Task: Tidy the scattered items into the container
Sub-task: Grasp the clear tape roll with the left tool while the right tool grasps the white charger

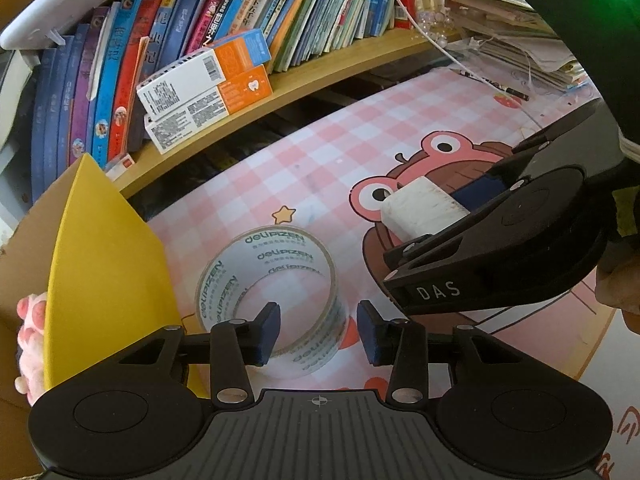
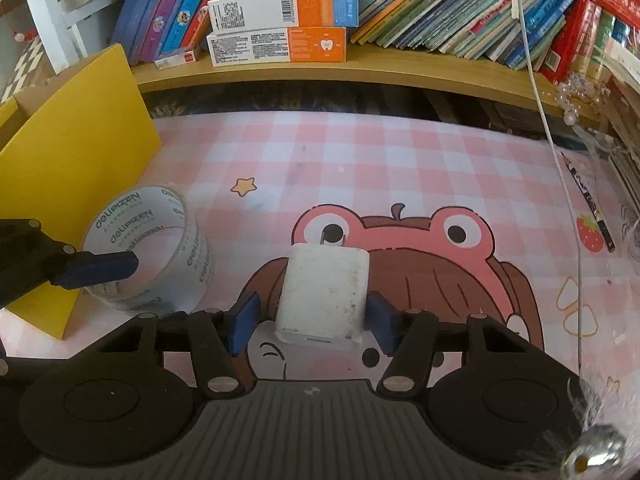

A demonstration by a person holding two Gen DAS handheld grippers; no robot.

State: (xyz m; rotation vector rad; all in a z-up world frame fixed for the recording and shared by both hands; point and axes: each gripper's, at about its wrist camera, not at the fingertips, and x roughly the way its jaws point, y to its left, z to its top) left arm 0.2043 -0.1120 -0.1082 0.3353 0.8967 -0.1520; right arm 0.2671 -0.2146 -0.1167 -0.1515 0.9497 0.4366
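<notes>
My left tool point(image 1: 318, 330) points down at the roll of clear tape point(image 1: 272, 300), which lies on the bench point(image 1: 280, 168) just ahead of me. One finger sits inside the ring and the other outside its near wall, so the wall stands between the two blue pads. The pads are apart, and I cannot see either one pressing the tape. Just to the left of this tool stands the yellow wall of the cardboard box point(image 1: 104, 272), with something pink and soft point(image 1: 30, 340) showing at its near edge. The tape rests right beside that wall.

My right tool point(image 2: 314, 318) has the white charger block point(image 2: 324, 292) between its fingers. The block stands on the bench with its metal prongs pointing away from me. The right pad looks to be against its side, while a thin gap shows at the left pad, so I cannot tell that the block is clamped. From here the tape is off to the left, with the tip of my left tool reaching into it.

Beyond both tools a wooden shelf point(image 2: 360, 74) runs along the back of the bench, packed with books point(image 2: 460, 8) and two stacked cartons point(image 2: 280, 24). A white cable point(image 2: 548, 128) hangs down at the right.
</notes>
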